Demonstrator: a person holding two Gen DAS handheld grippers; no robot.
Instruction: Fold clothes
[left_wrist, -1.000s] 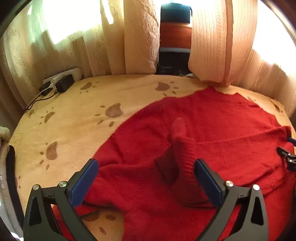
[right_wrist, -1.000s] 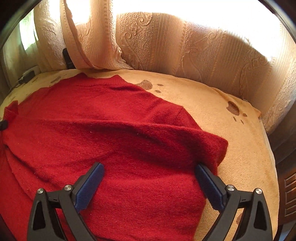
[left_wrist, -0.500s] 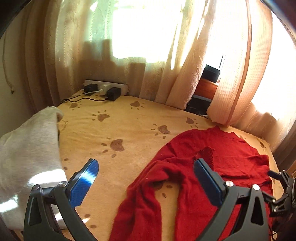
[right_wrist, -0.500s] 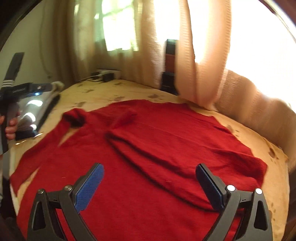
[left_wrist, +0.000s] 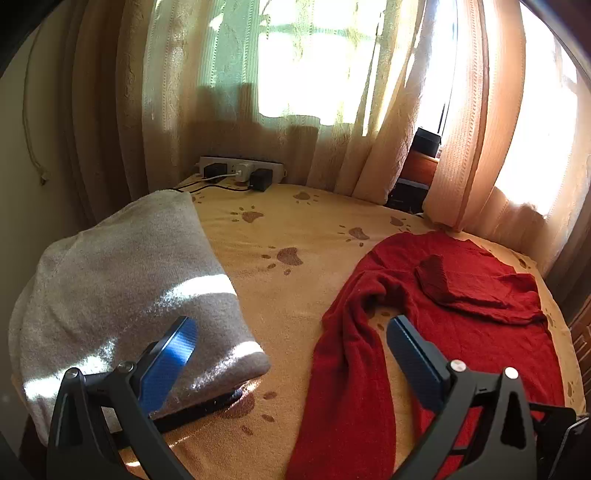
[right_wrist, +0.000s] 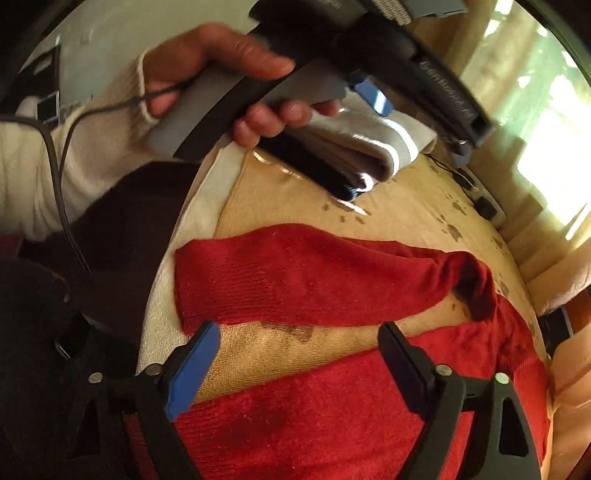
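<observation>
A red sweater (left_wrist: 461, 317) lies spread on the tan paw-print blanket (left_wrist: 280, 295), one sleeve folded across its chest and the other sleeve (left_wrist: 351, 369) trailing toward me. My left gripper (left_wrist: 291, 358) is open and empty, raised above the blanket between the sweater and a folded grey garment (left_wrist: 122, 280). In the right wrist view my right gripper (right_wrist: 299, 354) is open and empty just above the long red sleeve (right_wrist: 314, 280) and the sweater's body (right_wrist: 332, 424). The left gripper (right_wrist: 369, 55), held in a hand, shows above.
The folded grey garment lies on a dark one (right_wrist: 325, 173) at the bed's left edge. A power strip with plugs (left_wrist: 242, 171) sits at the far edge under beige curtains (left_wrist: 332, 110). A dark and orange box (left_wrist: 421, 162) stands between curtains.
Both grippers have pulled back and up from the sweater. The left one swung left, bringing the grey pile into view. The right one turned left toward the long sleeve and the other hand.
</observation>
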